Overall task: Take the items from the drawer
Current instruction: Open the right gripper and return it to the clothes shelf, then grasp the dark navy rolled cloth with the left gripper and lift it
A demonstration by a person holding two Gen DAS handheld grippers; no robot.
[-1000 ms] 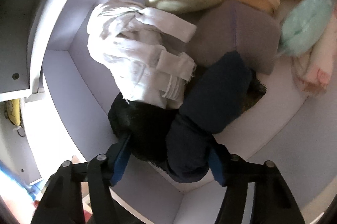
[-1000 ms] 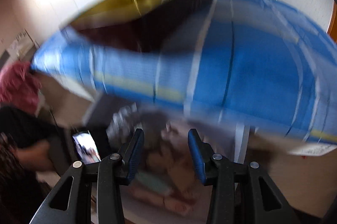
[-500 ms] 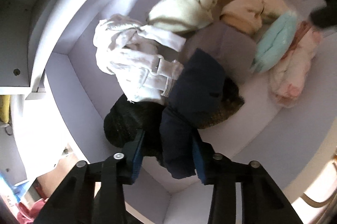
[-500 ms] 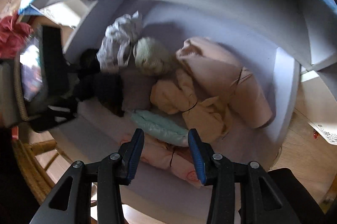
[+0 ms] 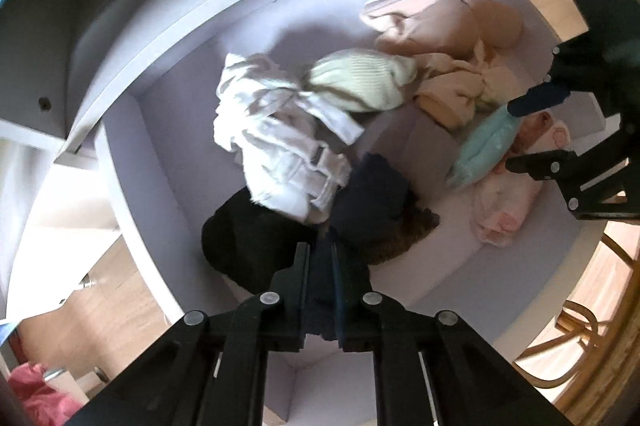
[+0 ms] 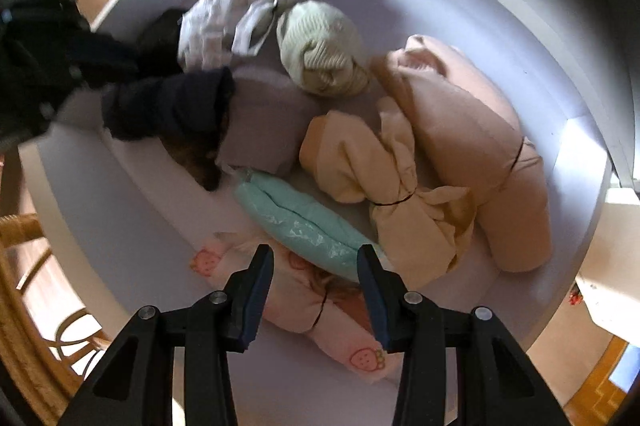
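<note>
A white open drawer (image 5: pixel 132 162) holds rolled and bundled clothes. My left gripper (image 5: pixel 320 258) is shut on a dark navy garment (image 5: pixel 372 198), lifted a little above a black bundle (image 5: pixel 248 242). In the right wrist view the same navy garment (image 6: pixel 168 106) hangs from the left gripper at the left edge. My right gripper (image 6: pixel 316 266) stands open over the mint green roll (image 6: pixel 304 218) and the pink strawberry-print roll (image 6: pixel 304 302), with nothing held. In the left wrist view the right gripper (image 5: pixel 532 130) hovers by the mint green roll (image 5: pixel 484 146).
The drawer also holds a crumpled white garment (image 5: pixel 280 142), a cream knit roll (image 6: pixel 320 54), a grey folded piece (image 6: pixel 264 122), tan tied bundles (image 6: pixel 392 178) and a long peach roll (image 6: pixel 472 146). A rattan chair (image 6: pixel 24 286) stands beside the drawer front. Wooden floor (image 5: pixel 100 306) lies around.
My left gripper closed on the navy garment and pulled back upward. My right gripper swung from the blue bedding down over the drawer's mint and pink rolls.
</note>
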